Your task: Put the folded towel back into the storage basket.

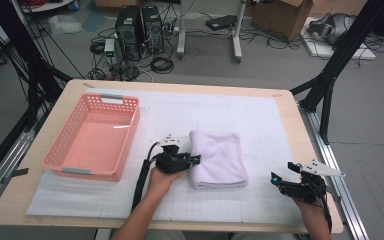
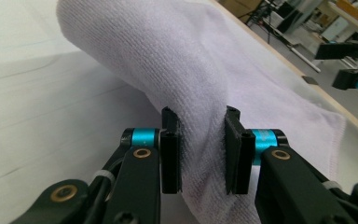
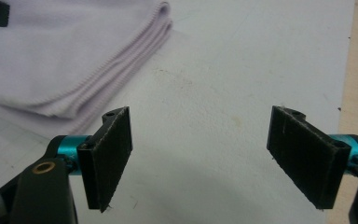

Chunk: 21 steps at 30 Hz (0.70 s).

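Towel (image 1: 218,158) edge sits pinched between the jaws of the left gripper (image 1: 194,160), which bite the thick folded side nearest the person's left hand; in the left gripper view the pads (image 2: 171,156) press into the white terry cloth (image 2: 205,79) from both sides, and its bulk runs away ahead of them. Folded into a rectangle, the towel has its long axis running away from the person, and it lies just right of this gripper, between the two tools. The pink plastic basket (image 1: 67,158) stands on the gripper's far side, to its left, near but apart, so my guess is the cloth must be carried leftward across the gripper's own position. The right gripper (image 1: 282,177) hovers well off to the right, jaws wide, holding nothing. Underneath is a white gridded mat (image 1: 260,120) on a pale wooden table (image 1: 290,107); computer towers (image 1: 140,30) and cables crowd the floor beyond.
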Each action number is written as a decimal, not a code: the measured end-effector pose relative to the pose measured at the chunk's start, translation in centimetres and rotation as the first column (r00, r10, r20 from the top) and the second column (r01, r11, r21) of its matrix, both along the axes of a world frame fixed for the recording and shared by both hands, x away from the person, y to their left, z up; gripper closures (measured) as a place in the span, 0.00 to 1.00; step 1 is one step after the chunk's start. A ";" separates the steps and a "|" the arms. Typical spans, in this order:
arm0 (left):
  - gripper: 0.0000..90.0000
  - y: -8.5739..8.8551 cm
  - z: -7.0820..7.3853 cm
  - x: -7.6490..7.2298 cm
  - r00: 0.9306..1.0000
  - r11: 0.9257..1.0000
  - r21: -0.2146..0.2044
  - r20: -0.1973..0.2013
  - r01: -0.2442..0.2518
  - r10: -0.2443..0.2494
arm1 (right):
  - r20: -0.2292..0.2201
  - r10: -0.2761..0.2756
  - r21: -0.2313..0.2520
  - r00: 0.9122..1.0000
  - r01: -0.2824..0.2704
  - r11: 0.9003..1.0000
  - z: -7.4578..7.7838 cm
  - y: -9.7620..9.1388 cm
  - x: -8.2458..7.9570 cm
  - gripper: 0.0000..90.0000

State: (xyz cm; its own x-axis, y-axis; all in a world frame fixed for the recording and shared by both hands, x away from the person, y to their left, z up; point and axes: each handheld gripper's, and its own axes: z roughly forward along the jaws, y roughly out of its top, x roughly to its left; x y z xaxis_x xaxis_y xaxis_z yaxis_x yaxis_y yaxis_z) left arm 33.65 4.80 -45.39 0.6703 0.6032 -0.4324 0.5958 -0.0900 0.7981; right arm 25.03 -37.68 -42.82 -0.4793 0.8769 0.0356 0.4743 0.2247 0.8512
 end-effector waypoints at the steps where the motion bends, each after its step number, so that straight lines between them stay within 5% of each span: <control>1: 0.80 0.1 -0.1 0.0 1.000 1.000 0.001 -0.005 0.000 0.000 | -0.004 0.001 0.002 1.000 -0.001 1.000 0.0 0.1 0.0 0.24; 5: 0.77 -0.6 -0.2 0.2 0.999 0.999 0.024 -0.021 -0.037 0.037 | -0.006 0.007 0.000 1.000 -0.007 1.000 0.0 0.3 0.1 0.24; 9: 0.48 -0.9 -0.3 0.6 0.993 0.994 0.049 -0.066 -0.095 0.098 | -0.003 0.010 0.001 1.000 -0.010 1.000 0.0 0.3 0.1 0.24; 16: 0.75 -1.6 -0.2 0.9 0.994 0.996 0.043 -0.085 -0.073 0.076 | -0.010 0.016 0.004 1.000 -0.016 1.000 -0.1 0.3 0.2 0.24; 21: 0.78 -1.4 0.7 0.3 0.999 0.999 0.020 0.035 -0.043 0.042 | -0.008 0.010 0.009 1.000 -0.010 1.000 0.0 0.1 0.1 0.24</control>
